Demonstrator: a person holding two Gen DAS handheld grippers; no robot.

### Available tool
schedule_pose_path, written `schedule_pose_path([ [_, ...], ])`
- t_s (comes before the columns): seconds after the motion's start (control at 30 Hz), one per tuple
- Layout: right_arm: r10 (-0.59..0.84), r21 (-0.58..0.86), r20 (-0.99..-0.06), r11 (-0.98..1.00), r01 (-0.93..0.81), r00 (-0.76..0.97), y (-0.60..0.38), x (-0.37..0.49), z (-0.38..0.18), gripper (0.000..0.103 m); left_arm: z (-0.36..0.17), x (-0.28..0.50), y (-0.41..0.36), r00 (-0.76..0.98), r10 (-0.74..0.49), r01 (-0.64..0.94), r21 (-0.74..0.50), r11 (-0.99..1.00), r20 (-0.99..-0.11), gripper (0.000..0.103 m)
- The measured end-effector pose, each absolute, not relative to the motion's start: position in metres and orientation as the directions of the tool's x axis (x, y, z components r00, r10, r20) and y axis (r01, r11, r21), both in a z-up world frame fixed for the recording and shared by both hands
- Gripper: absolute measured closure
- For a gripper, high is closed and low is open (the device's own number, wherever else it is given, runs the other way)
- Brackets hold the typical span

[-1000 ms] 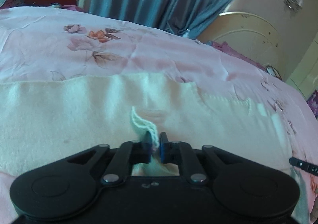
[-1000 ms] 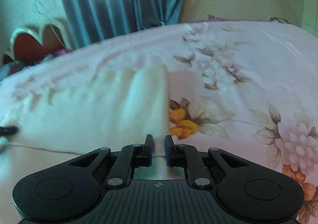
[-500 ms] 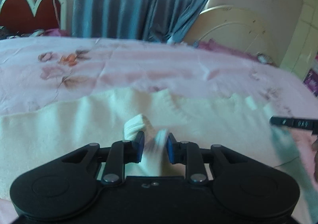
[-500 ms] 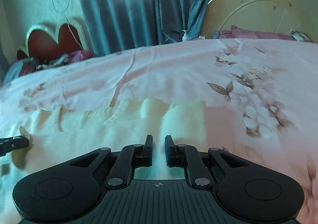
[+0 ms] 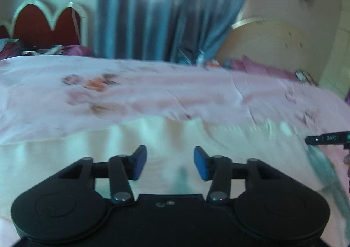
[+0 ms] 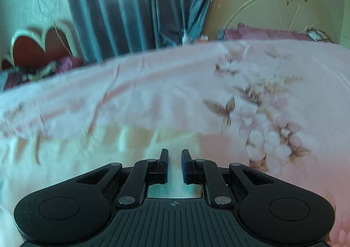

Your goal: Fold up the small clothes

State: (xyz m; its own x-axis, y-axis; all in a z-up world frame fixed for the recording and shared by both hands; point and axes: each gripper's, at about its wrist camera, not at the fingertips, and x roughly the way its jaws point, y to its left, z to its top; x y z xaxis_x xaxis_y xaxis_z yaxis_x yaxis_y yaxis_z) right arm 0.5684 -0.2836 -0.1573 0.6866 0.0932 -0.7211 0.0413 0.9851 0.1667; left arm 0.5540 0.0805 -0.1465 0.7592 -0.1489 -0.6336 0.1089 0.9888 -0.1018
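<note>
A cream knitted garment [image 5: 91, 155] lies spread flat on the pink floral bedsheet [image 5: 153, 93]. My left gripper [image 5: 170, 162] is open above the garment's middle, its blue pads apart and nothing between them. In the right wrist view the garment [image 6: 72, 159] lies to the left, its right edge near the fingers. My right gripper [image 6: 175, 162] has its jaws close together with pale cloth showing in the narrow gap. A tip of the right gripper [image 5: 328, 138] shows at the right edge of the left wrist view. Both views are blurred.
Blue curtains [image 5: 166, 10] hang behind the bed. A red scalloped headboard [image 5: 43, 23] stands at the far left and a cream arched headboard [image 6: 277, 8] at the far right. Purple bedding [image 5: 262, 67] lies along the bed's far edge.
My left gripper has opened and let go of the cream fold it was pinching. Both grippers have risen and tilted up, showing more of the room. The right jaws stay close together.
</note>
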Motion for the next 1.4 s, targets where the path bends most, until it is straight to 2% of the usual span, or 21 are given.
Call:
schedule_pose_path([
  [0.1, 0.093, 0.172, -0.716, 0.984, 0.047, 0.691, -0.285, 0.562, -0.151, 0.091, -0.168, 0.562, 0.074, 0.706, -0.138, 0.114, -0.081, 0.990, -0.694, 0.057],
  [0.3, 0.135, 0.219, -0.681, 0.976, 0.023, 0.719, -0.288, 0.504, -0.127, 0.091, -0.145, 0.526, 0.081, 0.752, -0.161, 0.118, -0.110, 0.987, -0.639, 0.055],
  [0.4, 0.126, 0.182, -0.746, 0.983, 0.018, 0.654, -0.276, 0.489, -0.150, 0.092, -0.163, 0.526, 0.076, 0.699, -0.163, 0.124, -0.107, 0.987, -0.697, 0.055],
  [0.5, 0.101, 0.152, -0.732, 0.988, 0.016, 0.674, -0.267, 0.481, -0.143, 0.091, -0.159, 0.521, 0.069, 0.709, -0.134, 0.128, -0.061, 0.990, -0.693, 0.056],
  [0.57, 0.120, 0.170, -0.700, 0.985, 0.002, 0.704, -0.262, 0.474, -0.132, 0.091, -0.150, 0.513, 0.069, 0.740, -0.150, 0.133, -0.076, 0.988, -0.656, 0.054],
  [0.67, 0.117, 0.144, -0.762, 0.990, -0.009, 0.637, -0.251, 0.475, -0.147, 0.091, -0.165, 0.516, 0.069, 0.676, -0.150, 0.153, -0.062, 0.986, -0.721, 0.052],
  [0.77, 0.123, 0.156, -0.737, 0.988, -0.009, 0.664, -0.246, 0.467, -0.135, 0.091, -0.155, 0.504, 0.080, 0.693, -0.172, 0.140, -0.103, 0.985, -0.700, 0.052],
  [0.93, 0.144, 0.211, -0.695, 0.977, 0.009, 0.704, -0.241, 0.451, -0.120, 0.091, -0.145, 0.467, 0.142, 0.752, -0.101, -0.004, -0.158, 0.987, -0.652, 0.052],
  [1.07, 0.127, 0.187, -0.695, 0.982, 0.007, 0.708, -0.223, 0.448, -0.116, 0.090, -0.144, 0.438, 0.219, 0.758, 0.043, -0.197, -0.166, 0.966, -0.651, 0.051],
  [1.13, 0.112, 0.168, -0.687, 0.986, 0.007, 0.718, -0.213, 0.447, -0.115, 0.063, -0.144, 0.427, 0.265, 0.740, 0.103, -0.303, -0.192, 0.933, -0.665, 0.051],
  [1.17, 0.104, 0.158, -0.674, 0.987, 0.005, 0.732, -0.208, 0.446, -0.113, 0.039, -0.145, 0.423, 0.282, 0.736, 0.130, -0.345, -0.204, 0.916, -0.665, 0.051],
  [1.23, 0.125, 0.164, -0.652, 0.986, -0.021, 0.748, -0.197, 0.447, -0.109, 0.037, -0.146, 0.412, 0.323, 0.725, 0.170, -0.434, -0.252, 0.865, -0.667, 0.053],
  [1.33, 0.141, 0.183, -0.649, 0.983, -0.027, 0.748, -0.183, 0.452, -0.109, 0.037, -0.154, 0.405, 0.376, 0.739, 0.168, -0.509, -0.379, 0.773, -0.652, 0.059],
  [1.4, 0.145, 0.187, -0.658, 0.982, -0.026, 0.739, -0.174, 0.456, -0.109, 0.043, -0.161, 0.406, 0.401, 0.756, 0.156, -0.527, -0.450, 0.721, -0.635, 0.065],
])
